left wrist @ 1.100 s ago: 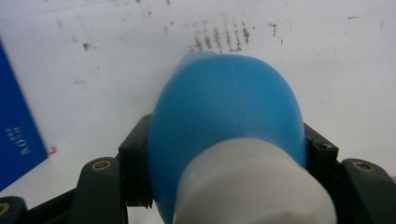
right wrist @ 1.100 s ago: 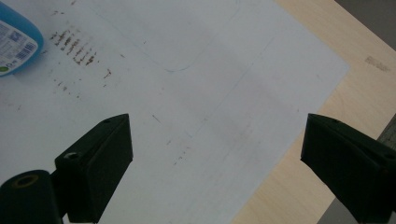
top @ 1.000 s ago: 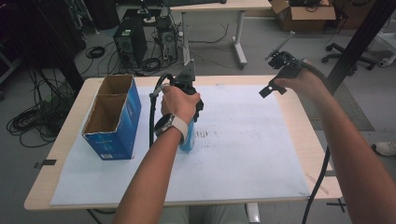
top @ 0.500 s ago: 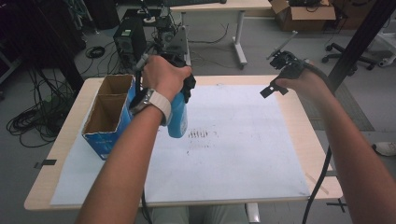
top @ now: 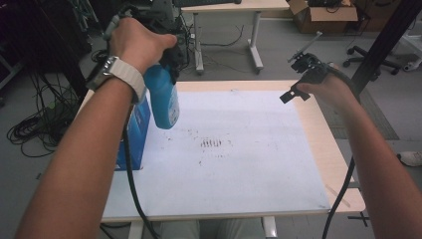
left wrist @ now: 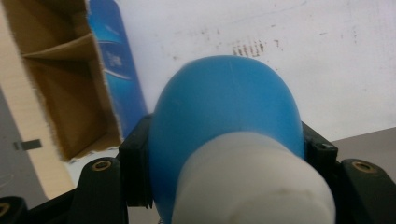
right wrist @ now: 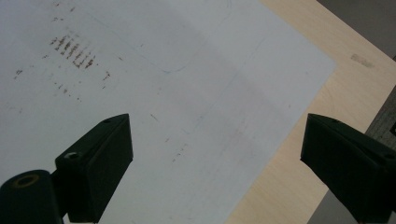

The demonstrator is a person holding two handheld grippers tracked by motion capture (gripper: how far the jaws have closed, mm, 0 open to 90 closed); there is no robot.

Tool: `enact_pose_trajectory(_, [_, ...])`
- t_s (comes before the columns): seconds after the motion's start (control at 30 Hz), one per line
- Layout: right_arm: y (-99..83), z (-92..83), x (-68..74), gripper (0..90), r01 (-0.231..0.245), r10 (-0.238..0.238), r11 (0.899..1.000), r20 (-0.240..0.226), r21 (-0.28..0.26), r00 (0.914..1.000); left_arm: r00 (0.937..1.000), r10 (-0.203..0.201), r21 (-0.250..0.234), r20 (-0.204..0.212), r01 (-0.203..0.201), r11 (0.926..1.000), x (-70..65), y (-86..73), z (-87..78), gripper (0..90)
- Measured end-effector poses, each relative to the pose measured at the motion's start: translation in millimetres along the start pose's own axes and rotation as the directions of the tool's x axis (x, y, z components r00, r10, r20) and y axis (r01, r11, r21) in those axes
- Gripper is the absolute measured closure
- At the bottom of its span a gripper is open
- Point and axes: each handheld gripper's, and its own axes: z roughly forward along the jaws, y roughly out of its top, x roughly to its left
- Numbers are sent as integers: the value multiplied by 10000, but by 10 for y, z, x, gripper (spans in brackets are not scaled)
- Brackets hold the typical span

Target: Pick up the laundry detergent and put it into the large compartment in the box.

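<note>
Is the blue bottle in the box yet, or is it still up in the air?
Not in yet. Done: the blue bottle is off the white sheet. In hand: the left tool is clamped on it, holding it in the air beside the open cardboard box. Left, probably: lowering it into the box. The right tool hangs open above the table.

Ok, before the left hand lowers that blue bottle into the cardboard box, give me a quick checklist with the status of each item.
1. Left gripper shut on the blue bottle: ok.
2. Bottle lifted off the white sheet: ok.
3. Cardboard box open on top, its compartment empty: ok.
4. Bottle above the box opening: not ok, it hangs beside the box, over the sheet.
5. Right gripper open, holding nothing, far from the box: ok.
6. Firmness of the grip: cannot tell.
</note>
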Motion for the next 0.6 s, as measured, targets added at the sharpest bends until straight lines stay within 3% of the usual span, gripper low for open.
enact_pose_trajectory(0.17, [-15, -13, -19, 92, -97, 97, 10000, 99, -9, 9999, 9996, -267, -295, -81, 264, 9992, 257, -27, -155, 376])
enact_pose_trajectory(0.2, [-17, -12, -23, 91, -113, 113, 9999, 113, -28, 9999, 9996, -267, -295, -81, 264, 9992, 257, -27, -155, 376])
enact_pose_trajectory(0.37, [-12, -2, -27, 92, -168, 168, 9999, 160, 37, 9997, 9954, -665, -739, -690, 613, 9954, 576, -97, -239, 376])
enact_pose_trajectory(0.4, [-12, -2, -27, 92, -168, 168, 9999, 160, 37, 9997, 9954, -665, -739, -690, 613, 9954, 576, -97, -239, 376])
enact_pose_trajectory(0.6, [22, 33, 5, 91, -135, 132, 9998, 179, 126, 9998, 9849, -1006, -1078, -1406, 857, 9905, 891, -172, -187, 376])
